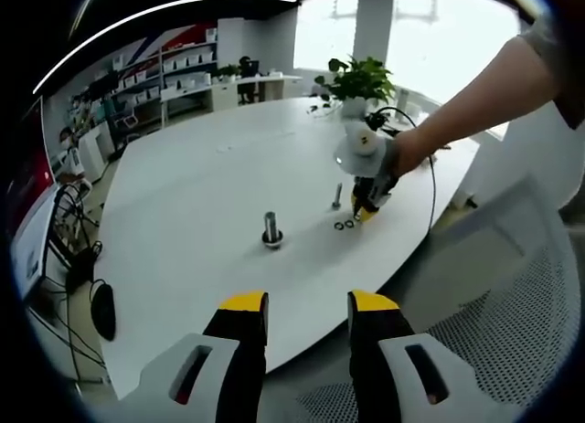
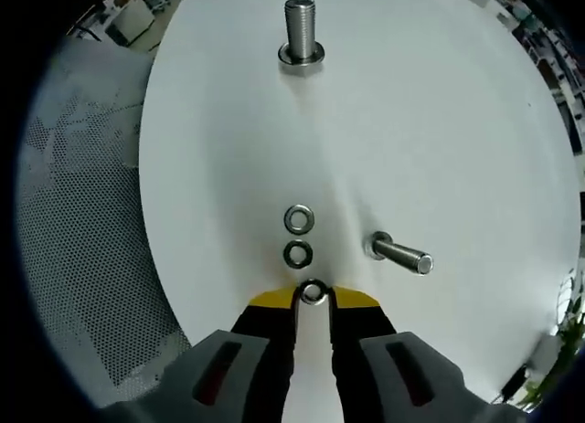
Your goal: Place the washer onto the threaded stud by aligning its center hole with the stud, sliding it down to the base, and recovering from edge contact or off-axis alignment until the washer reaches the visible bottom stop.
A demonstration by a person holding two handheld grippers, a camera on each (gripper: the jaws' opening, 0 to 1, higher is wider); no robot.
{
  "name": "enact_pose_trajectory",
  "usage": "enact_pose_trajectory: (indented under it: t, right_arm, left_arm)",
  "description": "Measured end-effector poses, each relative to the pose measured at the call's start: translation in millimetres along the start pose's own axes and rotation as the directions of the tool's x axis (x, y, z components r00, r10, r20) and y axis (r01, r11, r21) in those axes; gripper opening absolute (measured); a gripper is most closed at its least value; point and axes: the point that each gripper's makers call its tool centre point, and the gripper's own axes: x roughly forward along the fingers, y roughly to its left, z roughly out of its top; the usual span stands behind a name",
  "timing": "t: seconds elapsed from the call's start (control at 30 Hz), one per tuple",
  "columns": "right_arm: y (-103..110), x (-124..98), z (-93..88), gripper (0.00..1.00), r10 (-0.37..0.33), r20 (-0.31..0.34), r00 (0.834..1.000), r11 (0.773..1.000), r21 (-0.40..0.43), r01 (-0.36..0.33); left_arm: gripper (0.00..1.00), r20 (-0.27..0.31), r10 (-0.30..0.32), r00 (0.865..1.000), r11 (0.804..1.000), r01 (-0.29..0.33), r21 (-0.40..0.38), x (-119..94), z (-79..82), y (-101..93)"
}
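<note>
A white table (image 2: 219,149) carries a thick stud (image 2: 300,32) mid-surface, a thin stud (image 2: 400,252) nearer its edge. The right gripper (image 2: 313,293) pinches one washer (image 2: 313,290) on the tabletop; two washers (image 2: 298,236) lie just beyond. The left gripper (image 1: 306,306) hovers, jaws apart, empty.

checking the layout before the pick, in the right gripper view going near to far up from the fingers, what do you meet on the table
washer between the right gripper fingertips → second washer → third washer → large threaded stud on its base, far across the white table. The smaller stud stands off to the right, about level with the second washer.
</note>
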Motion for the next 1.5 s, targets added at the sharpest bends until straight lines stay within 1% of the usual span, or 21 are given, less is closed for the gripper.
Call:
enact_pose_trajectory:
  t: [0.1,0.2,0.27,0.37,0.43,0.5,0.6,0.7,0.77,0.8,0.83,0.87,1.0,1.1,1.2,1.27,1.37,1.43,1.5]
  right_arm:
    - [1,0,-0.2,0.15,-0.017,-0.012,1.000,1.000,0.008,0.017]
    - [2,-1,-1.7,0.15,-0.034,-0.007,0.999,0.999,0.025,0.034]
    - [1,-1,-2.3,0.15,-0.049,0.010,0.999,0.998,0.045,0.049]
    - [1,-1,-2.9,0.14,-0.071,0.060,0.996,0.995,0.076,0.066]
    - [1,-1,-3.6,0.14,-0.074,0.086,0.994,0.994,0.087,0.066]
    - [1,-2,-3.7,0.14,-0.076,0.098,0.992,0.993,0.099,0.066]
    - [1,0,-3.2,0.14,-0.087,0.102,0.991,0.992,0.103,0.076]
    - [1,-1,-3.4,0.14,-0.096,0.106,0.990,0.992,0.087,0.087]
    - [-1,-1,-3.8,0.14,-0.093,0.119,0.988,0.992,0.097,0.082]
    - [-1,-1,-3.9,0.14,-0.089,0.124,0.988,0.991,0.113,0.076]
    - [-2,-1,-4.2,0.13,-0.082,0.129,0.988,0.987,0.146,0.063]
    - [-2,-1,-6.1,0.13,-0.072,0.123,0.990,0.985,0.165,0.052]
    - [-3,-4,-14.4,0.13,-0.076,0.110,0.991,0.985,0.164,0.058]
    - [-8,-11,-14.9,0.13,-0.088,0.138,0.986,0.980,0.189,0.061]
    - [-17,-18,-15.7,0.13,-0.093,0.150,0.984,0.974,0.218,0.058]
    - [-20,-22,-14.7,0.13,-0.094,0.158,0.983,0.973,0.223,0.058]
    - [-26,-31,-9.8,0.13,-0.107,0.190,0.976,0.971,0.232,0.061]
    - [-32,-39,-1.7,0.13,-0.122,0.247,0.961,0.961,0.272,0.052]
    - [-37,-46,2.5,0.13,-0.145,0.280,0.949,0.953,0.296,0.058]
  left_arm:
    - [0.32,0.003,0.000,1.000,1.000,0.000,0.000,0,0.5,-0.1]
    - [0.32,-0.002,-0.004,1.000,1.000,0.004,0.003,0,-0.4,-0.8]
    - [0.32,0.000,-0.006,1.000,1.000,0.006,0.005,0,0.3,-1.2]
    - [0.32,0.012,0.001,1.000,1.000,-0.001,0.002,-2,1.6,0.1]
    - [0.32,0.024,0.005,1.000,1.000,-0.004,-0.008,-3,3.6,2.1]
    - [0.32,0.036,0.002,0.999,1.000,-0.002,-0.015,-3,5.7,2.0]
    - [0.33,0.036,-0.001,0.999,1.000,0.001,-0.005,-3,5.4,-0.4]
    - [0.33,0.037,0.002,0.999,1.000,-0.002,-0.005,-3,5.4,0.5]
    - [0.33,0.042,0.004,0.999,1.000,-0.003,-0.014,-4,6.1,2.0]
    - [0.33,0.043,0.004,0.999,1.000,-0.003,-0.016,-4,6.1,2.1]
    - [0.33,0.042,0.002,0.999,1.000,-0.001,-0.017,-4,5.9,1.7]
    - [0.33,0.040,0.000,0.999,1.000,0.000,-0.015,-4,5.5,1.2]
    - [0.33,0.030,-0.008,1.000,1.000,0.008,-0.001,-3,4.3,-1.2]
    - [0.32,0.035,-0.002,0.999,1.000,0.003,-0.013,-3,4.0,0.9]
    - [0.32,0.035,0.006,0.999,1.000,-0.006,-0.012,-3,5.3,2.7]
    - [0.32,0.037,0.004,0.999,1.000,-0.003,-0.014,-4,5.6,2.0]
    - [0.32,0.036,0.000,0.999,1.000,0.000,-0.011,-3,5.3,1.4]
    - [0.32,0.031,-0.005,1.000,1.000,0.005,-0.007,-3,4.9,0.4]
    - [0.32,0.029,-0.006,1.000,1.000,0.006,-0.005,-2,4.5,0.1]
